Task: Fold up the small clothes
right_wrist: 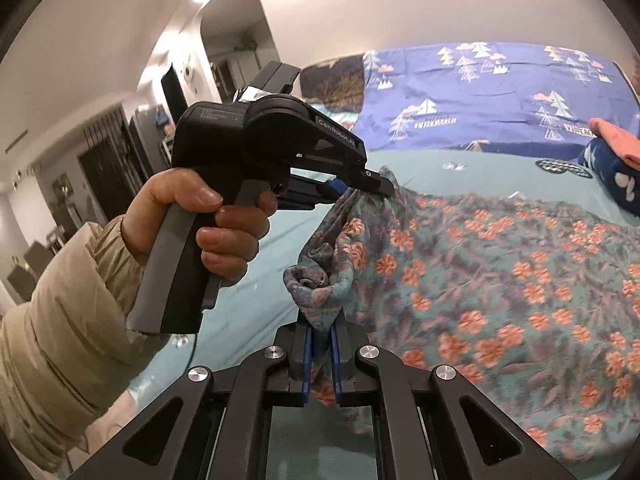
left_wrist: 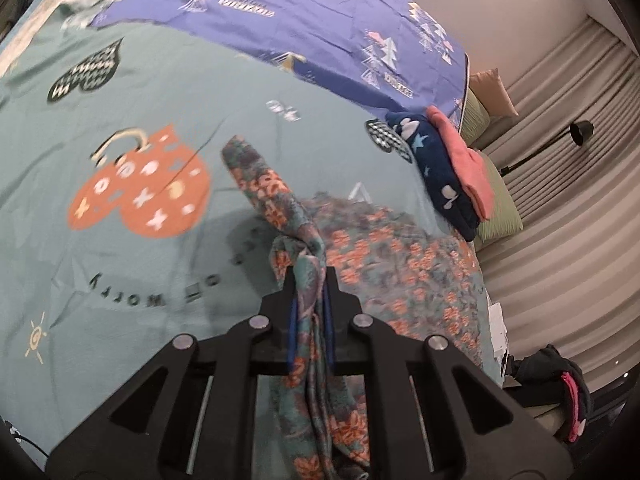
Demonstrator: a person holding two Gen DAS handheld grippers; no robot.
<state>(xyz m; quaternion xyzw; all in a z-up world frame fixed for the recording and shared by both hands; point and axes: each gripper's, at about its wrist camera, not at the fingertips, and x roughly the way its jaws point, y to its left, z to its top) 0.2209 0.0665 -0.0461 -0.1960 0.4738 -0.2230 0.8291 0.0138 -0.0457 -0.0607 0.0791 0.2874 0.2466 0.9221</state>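
A teal garment with orange flowers [right_wrist: 500,280] lies spread on the bed; it also shows in the left wrist view [left_wrist: 400,256]. My left gripper [left_wrist: 311,280] is shut on a bunched edge of it and holds that edge lifted. It also shows in the right wrist view [right_wrist: 376,186], held by a hand. My right gripper [right_wrist: 320,332] is shut on another bunched edge of the same garment, close to the left gripper.
The bed has a teal printed sheet [left_wrist: 120,160] and a purple cover [left_wrist: 320,12] at the back. A folded navy garment [left_wrist: 436,164] and a folded pink one [left_wrist: 464,160] are stacked near the bed's right edge. Curtains [left_wrist: 568,200] hang beyond.
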